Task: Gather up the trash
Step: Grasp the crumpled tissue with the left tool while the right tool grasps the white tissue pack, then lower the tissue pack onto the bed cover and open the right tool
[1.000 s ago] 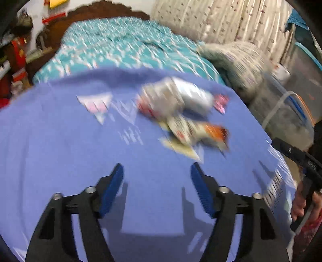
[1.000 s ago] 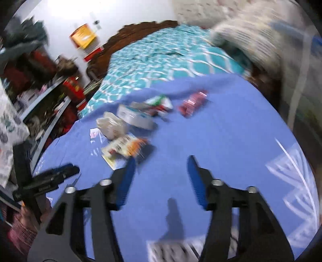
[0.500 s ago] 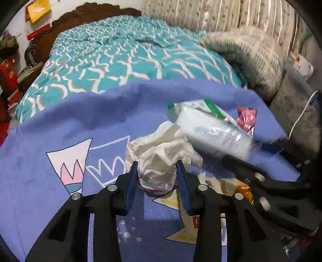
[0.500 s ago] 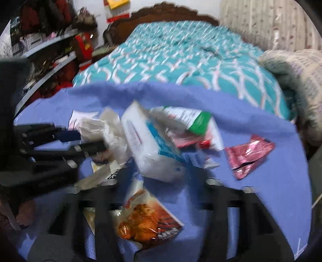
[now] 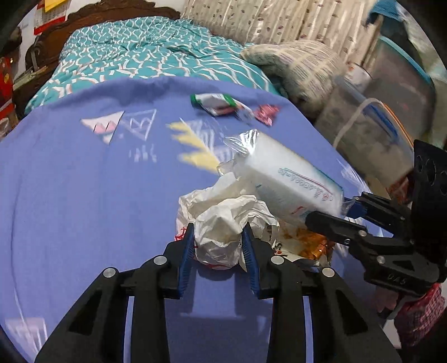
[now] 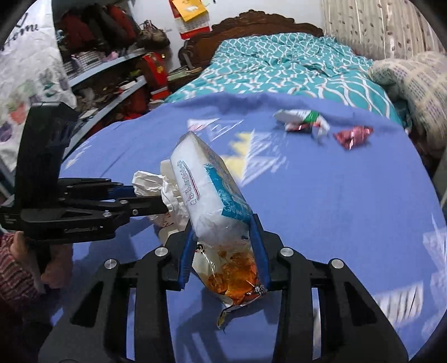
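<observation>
My left gripper (image 5: 218, 231) is shut on a crumpled white plastic bag (image 5: 223, 215), pinched between its blue pads. My right gripper (image 6: 222, 223) has a white tissue pack (image 6: 204, 184) between its pads. Its jaws are closing and the pads press on the pack's lower end. An orange snack wrapper (image 6: 234, 276) hangs below that pack, between the same fingers. The two grippers are side by side, with bag and pack touching. A green-and-white wrapper (image 5: 215, 102) and a red foil wrapper (image 5: 266, 113) lie farther back on the blue sheet (image 5: 83, 181).
Behind the blue sheet lies a teal patterned quilt (image 6: 279, 64) with a dark wooden headboard (image 6: 251, 23). A knitted blanket (image 5: 301, 64) and a clear storage box (image 5: 371, 125) stand to the right. Cluttered shelves (image 6: 106, 83) are on the left.
Both grippers went from wide open over the sheet to pinched on the trash pile. They have since drawn back with the bag and pack, away from the green and red wrappers.
</observation>
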### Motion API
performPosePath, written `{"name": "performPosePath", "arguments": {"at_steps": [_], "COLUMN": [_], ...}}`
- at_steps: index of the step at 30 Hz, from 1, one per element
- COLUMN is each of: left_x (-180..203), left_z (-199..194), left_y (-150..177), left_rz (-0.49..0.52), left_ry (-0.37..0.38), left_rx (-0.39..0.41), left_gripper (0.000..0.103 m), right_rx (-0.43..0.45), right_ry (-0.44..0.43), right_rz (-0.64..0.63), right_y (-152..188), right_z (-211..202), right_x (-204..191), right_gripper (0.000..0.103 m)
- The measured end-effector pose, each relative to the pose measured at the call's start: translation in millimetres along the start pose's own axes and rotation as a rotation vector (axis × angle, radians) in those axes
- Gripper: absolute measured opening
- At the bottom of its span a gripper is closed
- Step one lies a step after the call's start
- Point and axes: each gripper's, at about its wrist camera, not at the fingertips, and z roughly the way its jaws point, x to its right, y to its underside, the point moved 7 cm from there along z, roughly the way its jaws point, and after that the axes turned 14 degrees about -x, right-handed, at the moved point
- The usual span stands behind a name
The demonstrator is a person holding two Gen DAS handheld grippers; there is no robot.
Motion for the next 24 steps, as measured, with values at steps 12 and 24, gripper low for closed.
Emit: {"name": "performPosePath", "arguments": {"at_steps": [12,24], "left_x": [1,-30], "left_z": [-66,-62], "left_y": [73,117], "left_rz": [-0.069,-0.142], "left_ry": [-0.021,-0.245], "left_rx": [0.102,0.07], "left_gripper": [0.032,0.035], "right_rx": [0.215,0.19], "right_ry": [-0.059,0.069], "right_rz": [0.236,0.467], "right_y": [67,137], "right_z": [-85,-79], "right_x": [-5,27], "right_gripper": [0.04,0.04]}}
